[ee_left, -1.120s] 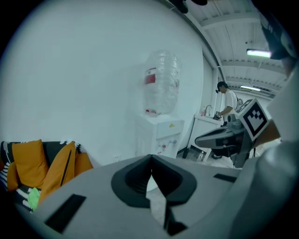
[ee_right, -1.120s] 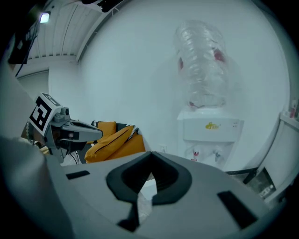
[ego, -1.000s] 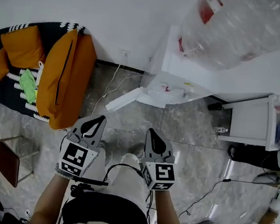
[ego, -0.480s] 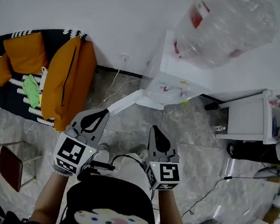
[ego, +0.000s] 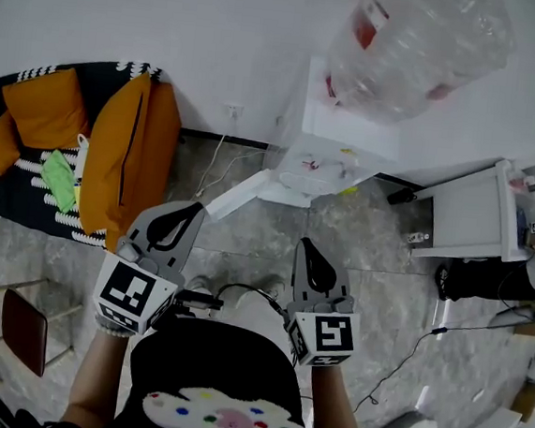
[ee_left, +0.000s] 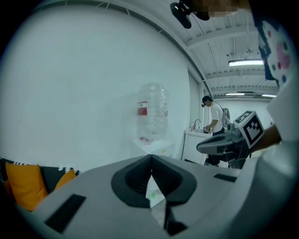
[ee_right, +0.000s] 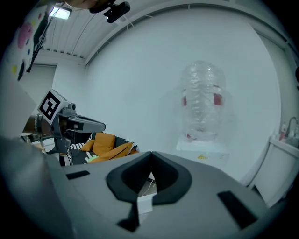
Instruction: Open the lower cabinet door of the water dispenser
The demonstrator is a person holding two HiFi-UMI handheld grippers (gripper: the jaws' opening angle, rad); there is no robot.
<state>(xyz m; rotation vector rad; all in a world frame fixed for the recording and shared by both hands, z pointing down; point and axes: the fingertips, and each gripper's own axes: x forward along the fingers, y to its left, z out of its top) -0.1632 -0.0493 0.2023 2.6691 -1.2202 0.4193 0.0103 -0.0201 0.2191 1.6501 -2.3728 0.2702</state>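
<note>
Jaws: left gripper (ego: 192,212) and right gripper (ego: 305,248) both closed, empty.
Left gripper view alone: we see a person (ee_left: 215,117).
Cut off: water dispenser (ego: 336,135) bottle (ego: 416,44), upper edge.

1. The head view looks steeply down from above the person onto the floor (ego: 246,244); the left hand-held gripper (ego: 193,211) and right hand-held gripper (ego: 305,247) sit low and close, the water dispenser (ego: 335,144) farther ahead against the wall (ego: 173,21).
2. The left gripper view looks almost level along its own jaws toward that wall; the dispenser is distant, near centre.
3. The right gripper view faces likewise – dispenser right of centre, orange cushions (ee_right: 105,142) left.
4. All three views share the dispenser; each gripper view catches the other gripper at its edge.
</note>
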